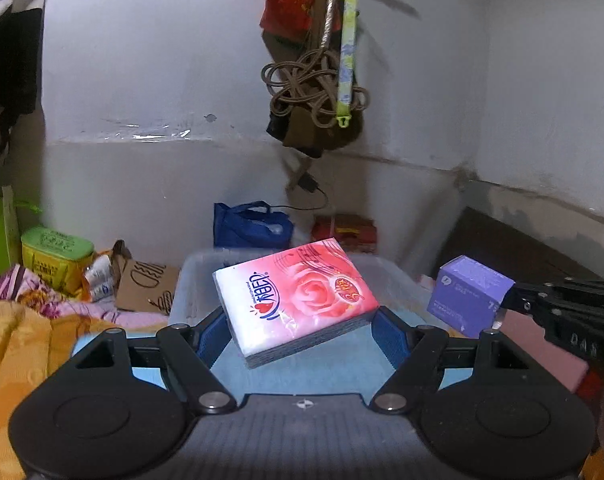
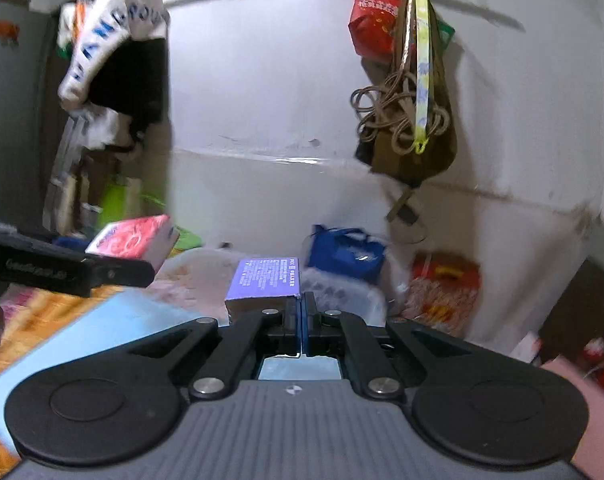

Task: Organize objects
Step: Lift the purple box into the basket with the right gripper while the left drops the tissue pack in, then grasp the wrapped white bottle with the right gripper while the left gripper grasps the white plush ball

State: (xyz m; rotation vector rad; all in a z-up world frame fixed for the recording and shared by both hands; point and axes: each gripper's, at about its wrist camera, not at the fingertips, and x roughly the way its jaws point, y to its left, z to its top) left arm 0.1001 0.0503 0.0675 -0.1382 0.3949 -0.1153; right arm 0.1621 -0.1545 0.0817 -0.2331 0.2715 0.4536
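Note:
My left gripper (image 1: 299, 328) is shut on a pink rose-print tissue pack (image 1: 295, 300) and holds it tilted above a clear plastic bin (image 1: 189, 276). The pack also shows in the right wrist view (image 2: 135, 238), at the left. My right gripper (image 2: 302, 312) is shut on the edge of a small purple box (image 2: 267, 280), held in the air. In the left wrist view the purple box (image 1: 468, 294) hangs at the right, beside the bin, with the right gripper (image 1: 510, 300) behind it.
A blue bag (image 1: 251, 226) and a red box (image 1: 346, 232) stand against the white wall behind the bin. A green-lidded yellow tin (image 1: 55, 258) and a cardboard piece (image 1: 145, 286) lie at left on orange bedding (image 1: 17, 360). Bags and rope (image 1: 316, 80) hang overhead.

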